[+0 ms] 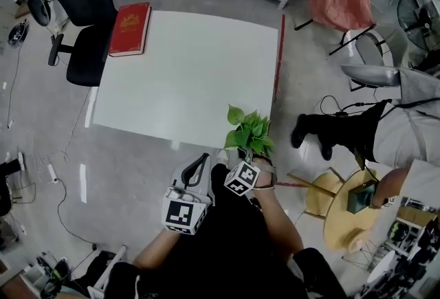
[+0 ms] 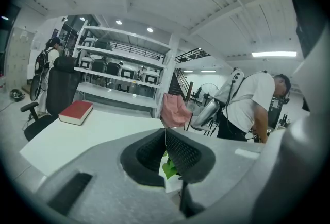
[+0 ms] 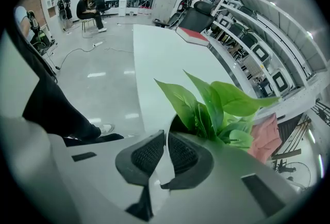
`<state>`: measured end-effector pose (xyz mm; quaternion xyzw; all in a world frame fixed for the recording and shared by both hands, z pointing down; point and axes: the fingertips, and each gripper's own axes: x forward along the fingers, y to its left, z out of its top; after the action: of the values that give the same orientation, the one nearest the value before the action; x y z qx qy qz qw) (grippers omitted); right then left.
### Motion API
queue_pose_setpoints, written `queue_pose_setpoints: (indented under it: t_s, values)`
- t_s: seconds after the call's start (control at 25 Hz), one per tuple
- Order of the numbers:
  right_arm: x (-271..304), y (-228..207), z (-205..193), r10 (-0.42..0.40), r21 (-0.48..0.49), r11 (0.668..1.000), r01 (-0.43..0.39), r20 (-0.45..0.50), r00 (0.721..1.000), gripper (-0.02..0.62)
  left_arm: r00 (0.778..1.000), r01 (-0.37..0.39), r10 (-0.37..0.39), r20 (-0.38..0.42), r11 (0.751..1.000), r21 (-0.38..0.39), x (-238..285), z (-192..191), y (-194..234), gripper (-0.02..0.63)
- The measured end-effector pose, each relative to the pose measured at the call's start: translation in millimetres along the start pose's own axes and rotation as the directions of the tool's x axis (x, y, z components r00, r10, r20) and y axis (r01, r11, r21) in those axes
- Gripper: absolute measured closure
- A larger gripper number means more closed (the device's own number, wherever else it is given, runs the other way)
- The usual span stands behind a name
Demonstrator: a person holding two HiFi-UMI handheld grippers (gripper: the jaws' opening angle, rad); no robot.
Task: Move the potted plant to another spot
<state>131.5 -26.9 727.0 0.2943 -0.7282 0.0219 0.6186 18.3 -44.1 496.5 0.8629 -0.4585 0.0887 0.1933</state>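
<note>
Head view shows the potted plant (image 1: 249, 131) at the near right corner of the white table (image 1: 185, 71), well apart from the red book (image 1: 130, 28) lying at the far left corner. Its leaves hide the pot from above.

Right gripper view puts the right gripper (image 3: 166, 138) straight up against the plant, with the green leaves fanning out just past the jaw tips. The jaws stand almost together with only a sliver of table showing between them, and a dark curve that looks like the pot's rim sits at their tips. They seem to be pinching that rim, though the wide lens leaves the contact itself unclear.

Left gripper view shows the left gripper (image 2: 165, 135) with its jaws closed on nothing, held back from the table on the person's side. A scrap of green leaf shows below the pads.

By my reading the plant is small and light, but top-heavy. The leaves are soft and would tear or slip, so they are no place to grip. The pot is the stiff part. A hold on the rim alone lets it swing, so it should be carried upright and slowly, and set down flat on a bare part of the table.
</note>
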Motion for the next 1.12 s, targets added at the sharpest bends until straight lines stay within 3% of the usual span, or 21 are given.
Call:
queue_pose_setpoints:
  t_s: [0.6, 1.12]
  values:
    - [-10, -11, 2, 0.014, -0.03, 0.999, -0.013, 0.023, 1.0, 0.577, 0.998, -0.04, 0.04, 0.041, 0.999, -0.005, 2, 20, 3, 0.589]
    - [-17, -31, 4, 0.022, -0.109, 0.994, -0.013, 0.083, 0.996, 0.577, 0.989, -0.13, 0.131, 0.07, 0.991, -0.021, 4, 30, 0, 0.589]
